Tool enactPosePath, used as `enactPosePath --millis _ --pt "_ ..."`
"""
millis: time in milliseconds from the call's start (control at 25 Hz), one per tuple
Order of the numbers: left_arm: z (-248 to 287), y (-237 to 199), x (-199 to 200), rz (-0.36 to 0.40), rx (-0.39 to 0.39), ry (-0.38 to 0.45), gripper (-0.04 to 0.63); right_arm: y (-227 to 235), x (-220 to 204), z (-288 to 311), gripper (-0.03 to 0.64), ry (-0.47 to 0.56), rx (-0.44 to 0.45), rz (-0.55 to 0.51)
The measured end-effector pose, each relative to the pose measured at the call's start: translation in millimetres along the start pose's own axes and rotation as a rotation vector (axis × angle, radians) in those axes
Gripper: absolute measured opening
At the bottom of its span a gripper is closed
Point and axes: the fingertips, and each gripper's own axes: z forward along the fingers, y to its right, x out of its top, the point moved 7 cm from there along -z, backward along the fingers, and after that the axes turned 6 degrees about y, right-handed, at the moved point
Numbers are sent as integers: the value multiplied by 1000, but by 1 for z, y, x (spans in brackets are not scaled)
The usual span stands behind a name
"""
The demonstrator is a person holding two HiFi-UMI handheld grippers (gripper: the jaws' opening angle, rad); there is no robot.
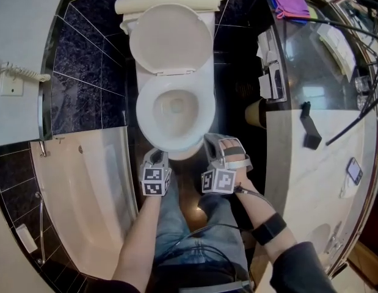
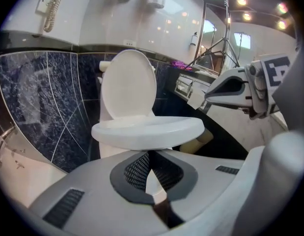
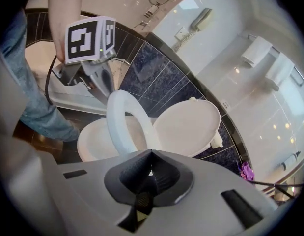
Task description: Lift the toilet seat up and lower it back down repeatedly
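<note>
**A:** Both tools are down at the front of the toilet. The left gripper (image 2: 151, 153) has its jaws closed together, and the tips meet right below the front lip of the toilet seat (image 2: 148, 130).

**B:** And the right gripper (image 3: 151, 152)?

**A:** Its jaws are pressed together too, with nothing caught between them. The seat sits just beyond its tips, a touch to the left in its own view.

**B:** Is the seat flat on the bowl (image 3: 93, 139)?

**A:** From the head view you'd think so. It shows the ring over the bowl with a gripper either side of the front edge. The right gripper view tells it differently. There the ring stands tilted up off the bowl, front edge raised, and the left gripper's fingers are right at that edge.

**B:** Touching it?

**A:** Hard to call. The closed tips may be tucked under the lip, but the seat's own edge covers the contact point in the left gripper view.

**B:** And the lid (image 1: 170, 38)?

**A:** It's up, leaning back against the tank (image 1: 170, 2). The left gripper view also shows the right gripper off to the right, apart from the seat.
</note>
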Motion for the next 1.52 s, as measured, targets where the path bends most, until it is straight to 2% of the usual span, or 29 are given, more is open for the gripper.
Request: enactPosePath --millis 320,640,840,1040,1240,1520 --pt "27 -1 -74 43 -40 -7 0 -31 -51 41 17 -42 -49 157" --pt "58 1 -141 111 -41 -63 0 -80 -94 67 17 -82 -17 196" --pt "72 -2 -178 118 -13 -144 0 -101 -104 76 17 -98 1 209" --pt "86 -3 -193 137 -17 -204 0 -108 -104 82 17 -92 10 214" --pt "87 -4 -215 92 -1 -301 0 -104 -106 82 17 -89 9 216" --pt "78 -5 -217 87 -5 -298 0 -97 -106 86 17 -91 11 222"
